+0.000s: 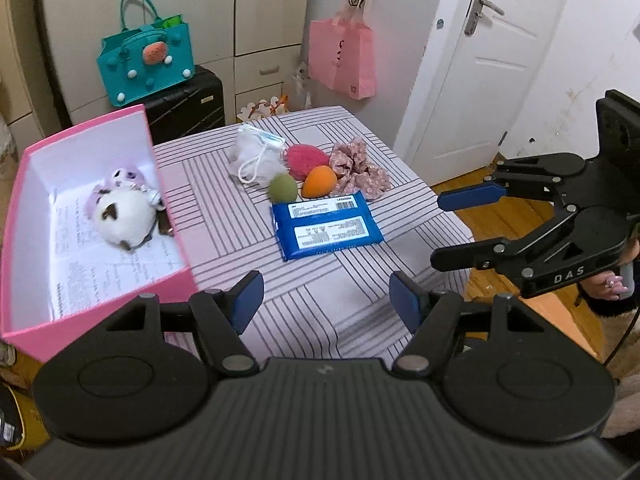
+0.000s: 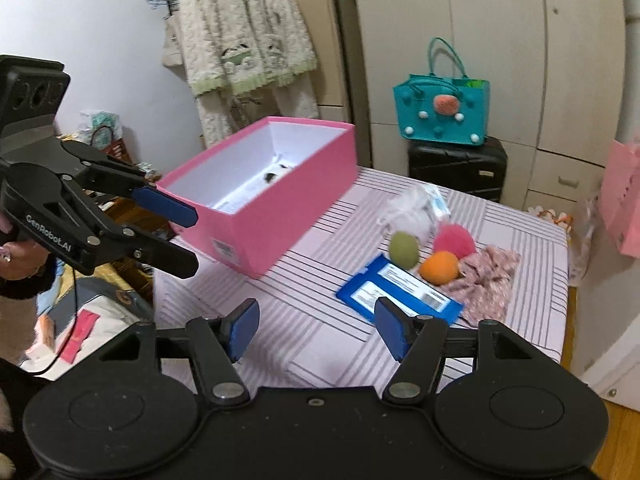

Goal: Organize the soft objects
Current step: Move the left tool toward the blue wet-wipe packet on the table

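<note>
Room: bedroom corner, wardrobe doors behind, a white door (image 1: 472, 64) at the right, a teal bag (image 1: 148, 60) on a black suitcase (image 1: 188, 100).
Tabletop (image 1: 320, 300): striped cloth; pink box (image 1: 168, 184) sits at its left edge, open, a white plush toy (image 1: 124, 216) already lying inside it.
Loose soft things: clustered toward the far right corner. A white mesh pouch (image 1: 256, 160) is farthest; a green sponge egg (image 1: 283, 187), an orange sponge egg (image 1: 319, 181) and a pink puff (image 1: 306, 160) press together; a floral scrunchie (image 1: 360, 168) lies right of them; a blue wipes pack (image 1: 326, 226) lies flat nearest me.
My left gripper (image 1: 326, 300): jaws parted, nothing between them, hovering over the bare near edge of the tabletop.
My right gripper (image 2: 316, 330): jaws easing wider, nothing between them, pointing down toward the near end of the wipes pack.
Step in hand, as I judge it: reach in for the next item to box, most likely the wipes pack, since it lies closest.
Doing it well: come down with the pads across the pack's narrow width and pinch the edge so it lifts rather than slides on the cloth.
Care: the eggs just beyond may roll if nudged, so I should stay on the near side.
Left gripper's part: keep clear of the path to the box.
</note>
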The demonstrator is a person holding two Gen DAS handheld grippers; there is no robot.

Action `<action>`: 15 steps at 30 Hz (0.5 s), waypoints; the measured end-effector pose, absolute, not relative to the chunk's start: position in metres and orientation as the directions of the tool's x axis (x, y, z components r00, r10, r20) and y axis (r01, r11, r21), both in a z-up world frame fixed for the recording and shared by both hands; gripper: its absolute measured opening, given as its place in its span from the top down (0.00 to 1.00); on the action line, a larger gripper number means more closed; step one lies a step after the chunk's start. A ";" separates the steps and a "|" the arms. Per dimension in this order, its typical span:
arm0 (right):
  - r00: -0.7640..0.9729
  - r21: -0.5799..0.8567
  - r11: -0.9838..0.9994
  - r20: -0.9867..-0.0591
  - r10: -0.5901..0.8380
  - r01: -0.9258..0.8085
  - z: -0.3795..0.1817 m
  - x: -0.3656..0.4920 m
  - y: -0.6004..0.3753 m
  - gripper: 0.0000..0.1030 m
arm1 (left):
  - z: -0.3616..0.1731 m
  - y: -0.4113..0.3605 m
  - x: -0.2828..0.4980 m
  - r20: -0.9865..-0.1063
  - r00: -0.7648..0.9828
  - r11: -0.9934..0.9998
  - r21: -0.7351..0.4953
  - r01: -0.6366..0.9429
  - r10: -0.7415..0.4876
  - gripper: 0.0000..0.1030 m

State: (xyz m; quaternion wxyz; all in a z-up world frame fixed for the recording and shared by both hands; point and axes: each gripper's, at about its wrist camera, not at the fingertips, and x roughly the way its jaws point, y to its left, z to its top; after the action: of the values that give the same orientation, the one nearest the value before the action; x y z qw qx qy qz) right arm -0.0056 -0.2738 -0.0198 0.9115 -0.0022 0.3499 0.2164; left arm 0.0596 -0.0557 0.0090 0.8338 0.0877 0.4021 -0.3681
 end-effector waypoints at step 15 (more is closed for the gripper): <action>0.769 0.118 0.963 -0.582 0.265 -0.242 -0.124 0.033 -0.308 0.25 | -0.069 -0.101 0.120 -0.702 0.382 0.721 -0.270 0.638 -0.601 0.26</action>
State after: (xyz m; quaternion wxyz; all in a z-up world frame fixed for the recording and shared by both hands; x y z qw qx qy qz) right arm 0.0330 -0.3078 -0.1239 0.9402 0.0179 0.3121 0.1349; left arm 0.1196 -0.1009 -0.0694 0.8310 0.0226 0.4121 -0.3729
